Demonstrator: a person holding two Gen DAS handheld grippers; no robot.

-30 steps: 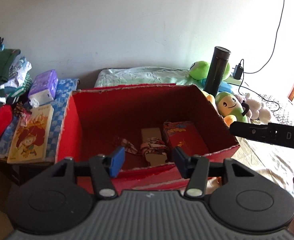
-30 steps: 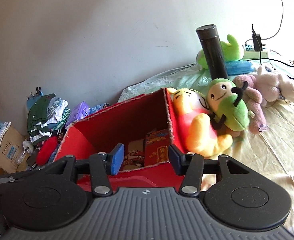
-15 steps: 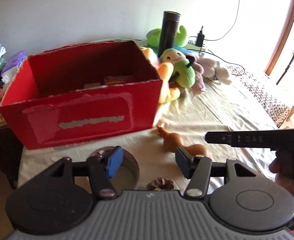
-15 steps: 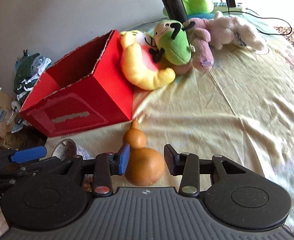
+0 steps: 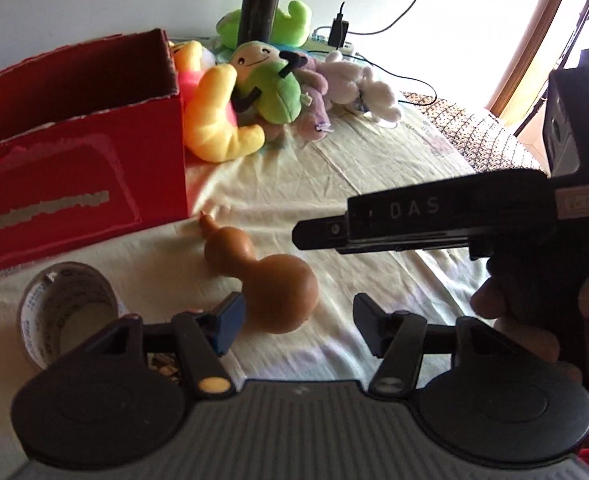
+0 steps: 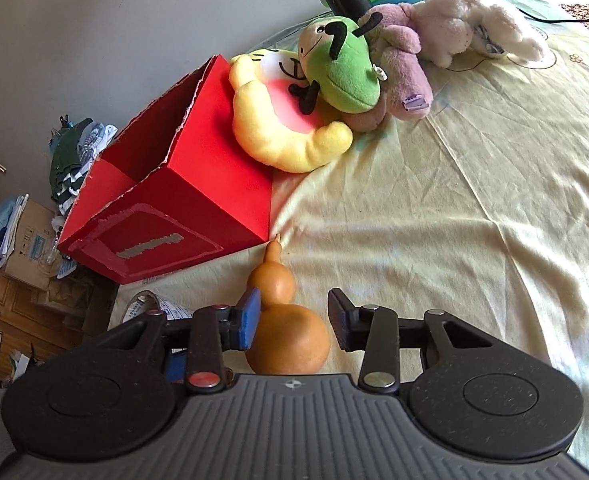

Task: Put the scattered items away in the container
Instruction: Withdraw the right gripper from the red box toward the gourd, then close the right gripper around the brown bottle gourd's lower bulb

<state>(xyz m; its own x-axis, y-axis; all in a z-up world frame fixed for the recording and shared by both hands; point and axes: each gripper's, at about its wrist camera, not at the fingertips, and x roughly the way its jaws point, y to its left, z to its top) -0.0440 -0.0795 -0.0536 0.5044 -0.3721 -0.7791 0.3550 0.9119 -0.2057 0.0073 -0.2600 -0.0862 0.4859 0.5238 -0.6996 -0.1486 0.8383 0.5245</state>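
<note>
A brown gourd [image 5: 268, 280] lies on the pale yellow sheet in front of the red cardboard box [image 5: 78, 184]. My left gripper [image 5: 296, 322] is open just behind the gourd's fat end. My right gripper [image 6: 294, 324] is open and straddles the gourd [image 6: 288, 332], its fat end between the fingers, neither pad pressing on it. The box [image 6: 182, 200] stands open to the left. A roll of clear tape [image 5: 64, 312] lies at the left of the gourd. The right gripper's body shows in the left wrist view [image 5: 454, 212].
Plush toys lean against the box's right side: a yellow one [image 5: 214, 116], a green one [image 5: 270, 80], a purple one [image 6: 398, 64] and a white one [image 6: 474, 20]. A black flask [image 5: 260, 0] stands behind them. Cables and a charger [image 5: 338, 32] lie at the back.
Both grippers have come back from over the box and down to the sheet. They now sit low around the gourd, closer than half a second ago. Both stay open.
</note>
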